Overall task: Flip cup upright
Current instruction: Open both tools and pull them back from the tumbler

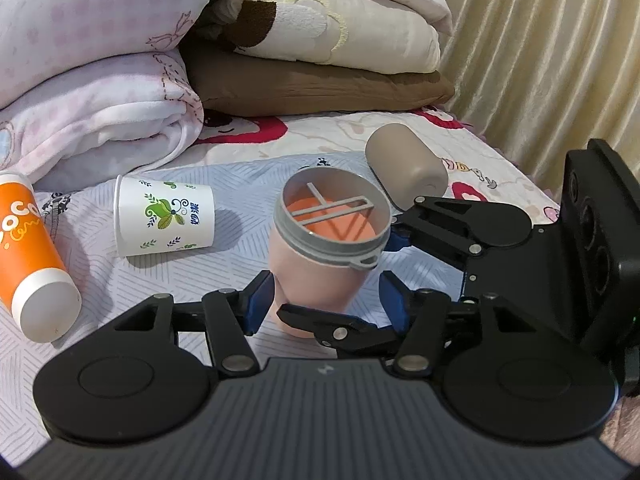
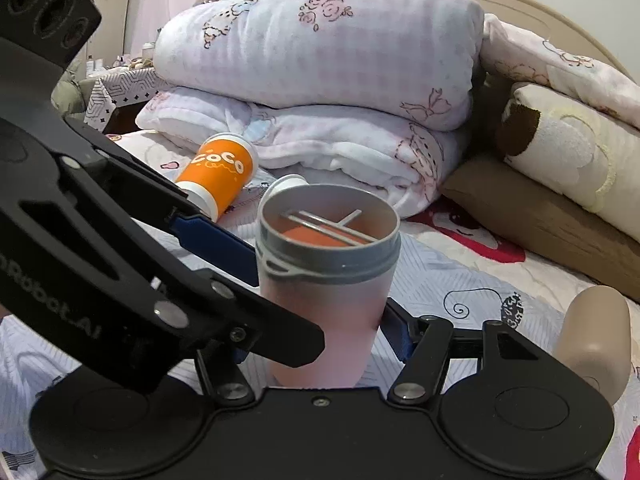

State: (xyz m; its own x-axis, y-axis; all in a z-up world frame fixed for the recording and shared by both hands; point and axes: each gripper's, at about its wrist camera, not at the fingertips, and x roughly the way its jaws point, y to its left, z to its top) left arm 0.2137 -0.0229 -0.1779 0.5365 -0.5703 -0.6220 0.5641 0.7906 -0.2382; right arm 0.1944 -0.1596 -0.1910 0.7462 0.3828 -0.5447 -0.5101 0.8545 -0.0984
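Note:
A pink cup with a grey rim point(image 1: 320, 272) stands upright on the bed, mouth up; it also shows in the right wrist view point(image 2: 326, 300). My left gripper point(image 1: 322, 302) has its blue pads on both sides of the cup's lower body. My right gripper point(image 2: 316, 316) reaches in from the right and also holds the cup's body between its pads; it shows in the left wrist view point(image 1: 394, 236). Both grippers are shut on the cup.
A white paper cup point(image 1: 164, 216) lies on its side to the left. An orange and white cup point(image 1: 28, 260) lies at far left. A beige cup point(image 1: 406, 170) lies behind to the right. Folded blankets point(image 1: 100, 92) and pillows point(image 1: 320, 56) are stacked behind.

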